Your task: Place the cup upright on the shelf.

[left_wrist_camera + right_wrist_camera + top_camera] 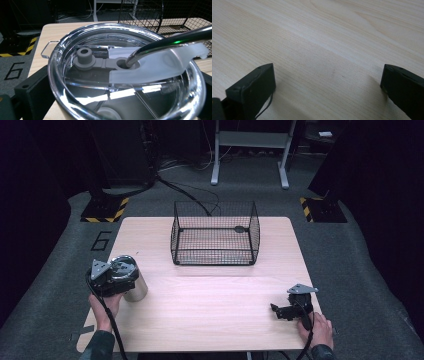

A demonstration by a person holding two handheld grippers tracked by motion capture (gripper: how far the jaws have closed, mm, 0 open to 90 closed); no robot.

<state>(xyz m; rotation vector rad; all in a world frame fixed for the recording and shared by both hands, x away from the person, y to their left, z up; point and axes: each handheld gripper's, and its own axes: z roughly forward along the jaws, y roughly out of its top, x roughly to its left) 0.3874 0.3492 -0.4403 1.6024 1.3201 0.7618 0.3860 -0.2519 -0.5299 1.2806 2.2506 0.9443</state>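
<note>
A steel tumbler (134,285) with a clear lid (75,40) stands near the table's left edge. A bent metal straw (170,41) goes through a grey stopper (86,58) in the lid. My left gripper (112,276) is shut on the tumbler, and its black jaws press the cup's two sides just under the rim in the left gripper view (120,85). My right gripper (286,311) rests low over the table's front right part. Its jaws stand wide open (328,75) with only bare wood between them.
A black wire basket (215,234) stands at the middle back of the wooden table (215,295), open at the top. The floor around is grey carpet, with a white frame's legs (250,155) behind the table.
</note>
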